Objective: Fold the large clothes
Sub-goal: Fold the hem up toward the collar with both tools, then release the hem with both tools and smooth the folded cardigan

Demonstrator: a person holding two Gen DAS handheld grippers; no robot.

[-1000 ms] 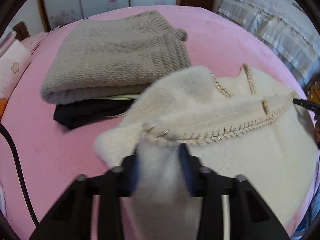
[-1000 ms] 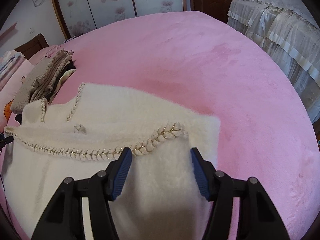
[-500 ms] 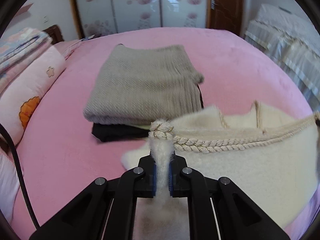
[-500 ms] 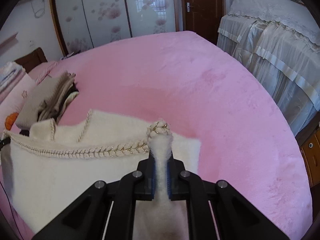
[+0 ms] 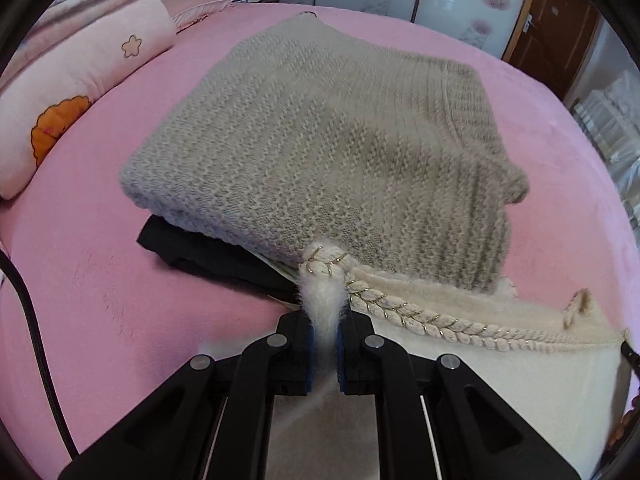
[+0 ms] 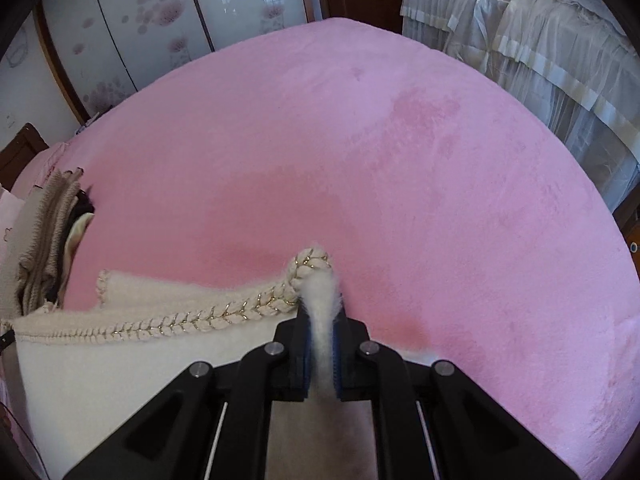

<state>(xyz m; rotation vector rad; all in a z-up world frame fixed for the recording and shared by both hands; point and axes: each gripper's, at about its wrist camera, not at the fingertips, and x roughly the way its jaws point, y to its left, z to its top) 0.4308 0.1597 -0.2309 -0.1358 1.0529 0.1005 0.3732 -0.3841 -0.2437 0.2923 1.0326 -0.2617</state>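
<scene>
Each tool, left tool (image 5: 324,344) and right tool (image 6: 320,354), pinches a corner of the fluffy cream braid-trimmed sweater (image 5: 500,364). Held so, its edge stretches taut above the pink bed (image 6: 400,160), likely ready for folding over.

A bed (image 6: 400,152) covered in a plush pink spread fills both views; in the right wrist view its surface shows darker brushed patches in the upper right. Lying on it in the left wrist view, a black garment (image 5: 208,252) sits at centre left as the bottom of a pile, with a folded beige knit sweater (image 5: 328,152) on top of it. A cream fluffy garment (image 5: 500,360) with braided gold-flecked trim spreads over the bed at lower right, its edge just beside the pile. Pink pillows (image 5: 80,64) with flower prints rest at the upper left. A black cable (image 5: 36,332) runs along the left edge
</scene>
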